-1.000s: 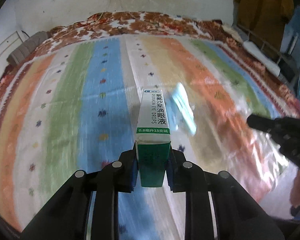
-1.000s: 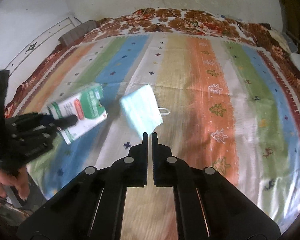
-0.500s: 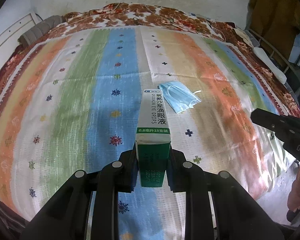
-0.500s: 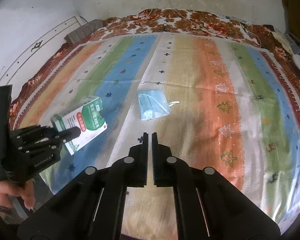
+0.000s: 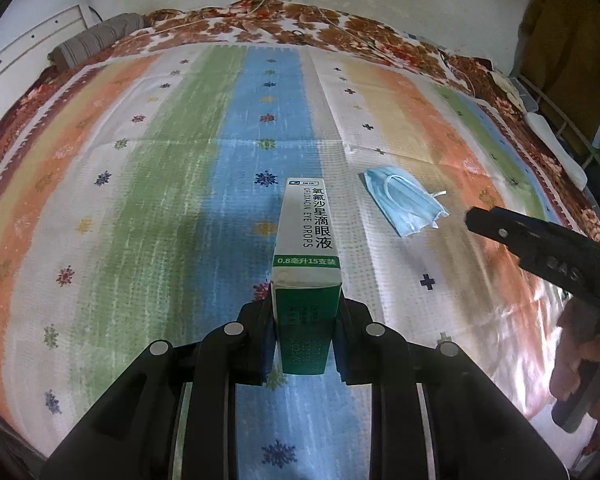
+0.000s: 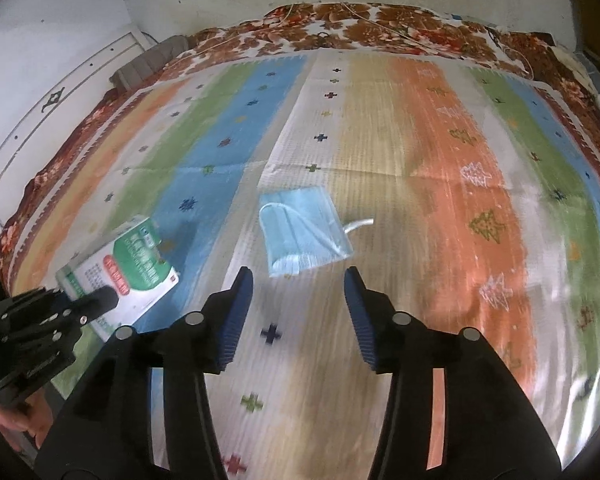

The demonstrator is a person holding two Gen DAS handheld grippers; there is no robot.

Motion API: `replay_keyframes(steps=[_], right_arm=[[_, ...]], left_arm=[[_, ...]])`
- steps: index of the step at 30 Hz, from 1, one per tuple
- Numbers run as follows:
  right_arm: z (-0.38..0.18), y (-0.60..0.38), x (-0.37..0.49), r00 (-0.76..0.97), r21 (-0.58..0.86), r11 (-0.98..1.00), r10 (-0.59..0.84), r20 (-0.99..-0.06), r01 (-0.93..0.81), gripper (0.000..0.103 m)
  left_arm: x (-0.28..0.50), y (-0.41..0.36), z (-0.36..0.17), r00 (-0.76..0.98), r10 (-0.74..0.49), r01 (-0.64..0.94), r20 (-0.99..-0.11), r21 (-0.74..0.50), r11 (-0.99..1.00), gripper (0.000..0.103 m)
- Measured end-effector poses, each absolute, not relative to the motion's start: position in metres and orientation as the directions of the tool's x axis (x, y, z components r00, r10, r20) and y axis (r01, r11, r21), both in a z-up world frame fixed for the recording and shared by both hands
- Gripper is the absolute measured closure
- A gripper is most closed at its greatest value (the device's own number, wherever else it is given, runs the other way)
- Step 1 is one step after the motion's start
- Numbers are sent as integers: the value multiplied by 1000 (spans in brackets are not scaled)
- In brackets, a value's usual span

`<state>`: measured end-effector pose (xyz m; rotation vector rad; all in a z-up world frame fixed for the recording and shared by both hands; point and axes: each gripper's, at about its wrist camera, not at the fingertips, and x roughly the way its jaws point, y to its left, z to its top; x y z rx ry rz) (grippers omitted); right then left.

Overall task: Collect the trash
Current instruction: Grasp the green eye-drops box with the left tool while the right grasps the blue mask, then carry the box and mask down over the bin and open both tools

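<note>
Glossy cardboard box [image 5: 306,248]; thin pleated mask [image 6: 302,236] (nonwoven-looking); woven bedspread [image 6: 440,184].

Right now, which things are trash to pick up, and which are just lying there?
Trash: eye drops box, shut in the left gripper; blue face mask on the striped blanket, right gripper opening above it.
Just there: grey roll, flowered quilt.

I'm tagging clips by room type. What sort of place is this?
Most likely a bedroom: a wide bed under a striped bedspread laid over a floral blanket, with a rolled grey pillow by the white wall.
</note>
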<state>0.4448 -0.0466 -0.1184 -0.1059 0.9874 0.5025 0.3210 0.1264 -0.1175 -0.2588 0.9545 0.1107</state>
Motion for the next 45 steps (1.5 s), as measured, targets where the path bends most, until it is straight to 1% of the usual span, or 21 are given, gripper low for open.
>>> replay_keyframes(steps=[9,10,11,12,13,14,17,19,21,27,30,33,35,39,45], right_arm=[[-152,-17,475,426,91,872,324,-845,-481,58],[-155,-13,477,426,80,870,316,-848,-486,59],[-158,-9,479,429,69,871,306,-850,-486,67],[-161,-8,481,424,66,872,301,-854,-485,71],[-164,-6,483,415,69,872,300,-859,-485,82],[-165,-5,483,412,73,871,302,-860,-486,89],[-163,-5,478,421,62,869,299,-857,-491,97],[-159,-12,470,423,67,873,300,-855,-484,97],[-153,-21,462,420,64,875,293,-859,-479,98],[-120,-54,427,458,-9,869,252,-852,-495,98],[-103,-73,414,471,-13,874,249,-847,-486,98],[-83,-85,396,508,-78,868,213,-834,-491,98],[-69,-93,380,529,-114,856,202,-825,-504,98],[-49,-110,354,529,-98,860,216,-821,-502,98],[-28,-132,301,520,-48,861,261,-813,-507,98]], left_arm=[[329,134,-124,604,-65,-199,-794,-229,953,81],[329,133,-125,607,-67,-199,-792,-233,952,81],[329,132,-125,607,-66,-197,-792,-231,953,81],[329,131,-125,607,-63,-193,-792,-225,955,81],[330,129,-124,608,-61,-188,-792,-219,957,81],[330,128,-124,608,-56,-186,-792,-210,960,81],[329,123,-120,601,-37,-178,-799,-179,968,81],[328,120,-116,599,-18,-180,-801,-156,971,81],[326,118,-110,597,-19,-183,-802,-159,970,81],[309,100,-92,583,-12,-169,-813,-135,976,81],[302,92,-82,585,-11,-158,-811,-128,979,81],[296,88,-70,591,-12,-162,-807,-133,978,81],[290,88,-60,603,-26,-169,-798,-159,973,81],[278,83,-44,619,-54,-176,-784,-206,963,81],[256,61,-23,628,-86,-146,-773,-226,963,81]])
